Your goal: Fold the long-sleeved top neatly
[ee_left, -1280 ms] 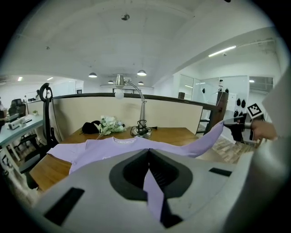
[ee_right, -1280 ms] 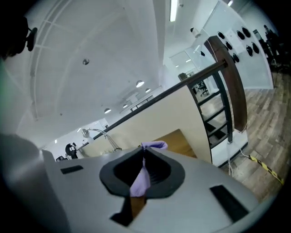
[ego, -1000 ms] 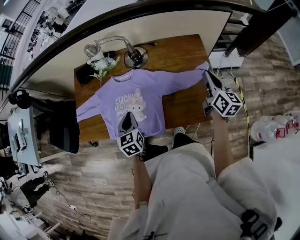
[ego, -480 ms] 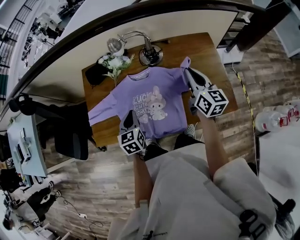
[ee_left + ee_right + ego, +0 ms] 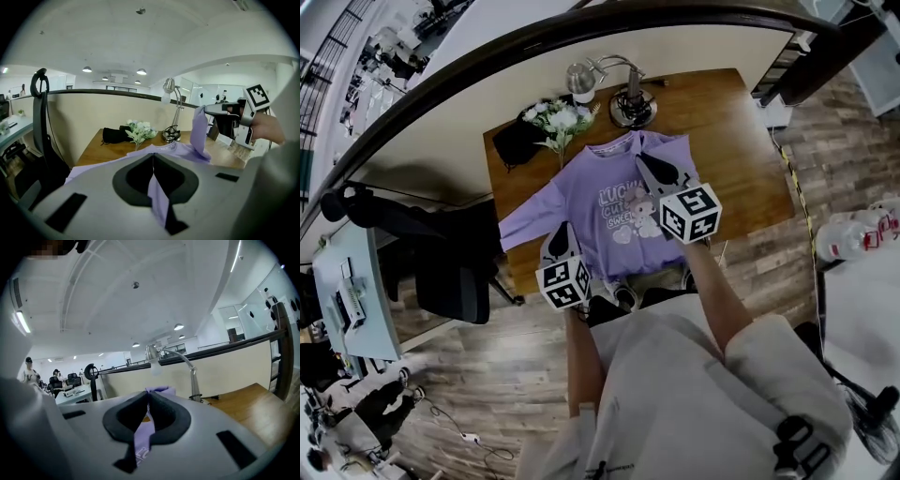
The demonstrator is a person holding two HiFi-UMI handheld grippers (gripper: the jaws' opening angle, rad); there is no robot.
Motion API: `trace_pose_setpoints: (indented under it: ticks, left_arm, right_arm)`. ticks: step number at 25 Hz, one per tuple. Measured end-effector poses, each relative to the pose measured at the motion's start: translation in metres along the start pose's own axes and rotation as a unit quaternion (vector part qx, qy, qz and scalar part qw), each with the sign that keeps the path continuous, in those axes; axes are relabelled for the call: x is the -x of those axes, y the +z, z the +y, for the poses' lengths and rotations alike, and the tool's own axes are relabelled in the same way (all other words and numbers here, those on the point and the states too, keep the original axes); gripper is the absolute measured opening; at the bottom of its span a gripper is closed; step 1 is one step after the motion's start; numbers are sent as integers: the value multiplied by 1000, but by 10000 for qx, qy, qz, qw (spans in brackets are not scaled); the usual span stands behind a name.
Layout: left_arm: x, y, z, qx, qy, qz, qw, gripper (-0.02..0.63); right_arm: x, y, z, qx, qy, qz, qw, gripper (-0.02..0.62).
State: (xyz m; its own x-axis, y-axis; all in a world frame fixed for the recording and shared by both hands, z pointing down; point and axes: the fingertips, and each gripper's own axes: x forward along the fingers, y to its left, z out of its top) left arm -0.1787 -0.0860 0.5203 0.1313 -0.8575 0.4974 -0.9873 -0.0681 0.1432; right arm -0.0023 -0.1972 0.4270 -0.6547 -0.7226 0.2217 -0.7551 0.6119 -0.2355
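Head view: wooden desk (image 5: 741,141) on plank floor (image 5: 487,375); left tongs (image 5: 562,230) and right tongs (image 5: 646,162) each pinch the purple top (image 5: 598,202).

Pale, loose shirt (image 5: 694,394) filling lower centre, wide sleeves. Grey tapered left gripper (image 5: 561,230) and right gripper (image 5: 643,160), each carrying a black-and-white marker cube (image 5: 563,283), black pads inside.

A lilac long-sleeved top (image 5: 605,202) is seen, printed with white lettering and a pale rabbit figure. Warm brown woodgrain is shown on the worktop (image 5: 741,141). White blooms and green leaves are picked out on the flowers (image 5: 561,117); the pouch (image 5: 517,142) is black, the lamp (image 5: 632,108) silver.
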Motion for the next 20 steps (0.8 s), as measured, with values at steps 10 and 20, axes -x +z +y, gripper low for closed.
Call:
trace_pose_setpoints:
  ticks: [10,20]
  left_arm:
    - [19,-25,82,-214,50,311,9993,23]
    - [26,-33,108,-57,56,352,9993,23]
  right_arm:
    - [-93,-91,84,624,172,914,9937,23]
    - [-128,-198,115,1559,300,2435,9568,49]
